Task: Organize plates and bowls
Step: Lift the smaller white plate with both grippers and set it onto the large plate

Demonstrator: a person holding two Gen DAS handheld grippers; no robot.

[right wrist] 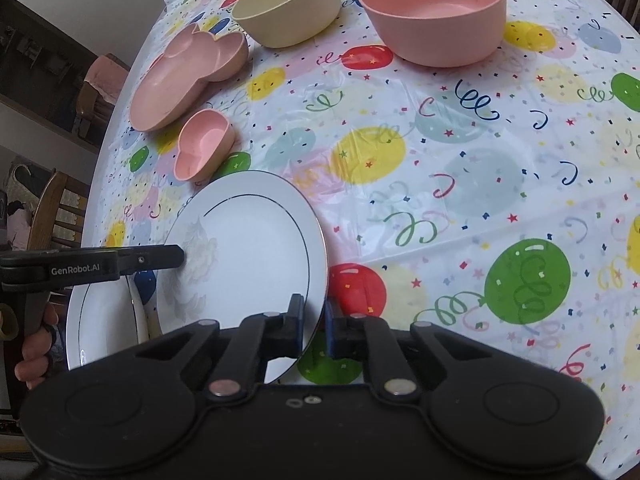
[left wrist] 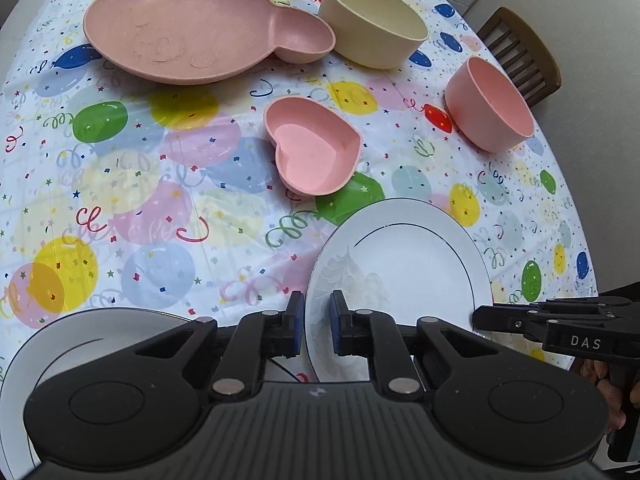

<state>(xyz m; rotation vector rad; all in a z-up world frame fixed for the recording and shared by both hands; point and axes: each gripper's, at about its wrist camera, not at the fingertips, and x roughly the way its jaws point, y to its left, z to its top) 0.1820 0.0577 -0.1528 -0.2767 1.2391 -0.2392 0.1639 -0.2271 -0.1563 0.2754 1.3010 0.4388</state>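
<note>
A white plate (left wrist: 412,264) with a thin dark ring is held by both grippers near the table's front edge. My left gripper (left wrist: 317,304) is shut on its left rim, the blue pads pressing either side. My right gripper (right wrist: 313,312) is shut on the opposite rim of the same white plate (right wrist: 248,256). Each gripper shows in the other's view: the right gripper (left wrist: 478,318) and the left gripper (right wrist: 182,258). A second white plate (right wrist: 104,328) lies partly under the held one. A pink bear-shaped plate (left wrist: 180,28), cream bowl (left wrist: 372,24), pink bowl (left wrist: 488,104) and pink heart dish (left wrist: 312,148) sit further back.
The round table wears a balloon-print cloth (right wrist: 480,200). Wooden chairs stand at its edge, one at the right (left wrist: 520,56) and one at the left (right wrist: 52,216). A person's hand (right wrist: 36,356) holds the left gripper's handle.
</note>
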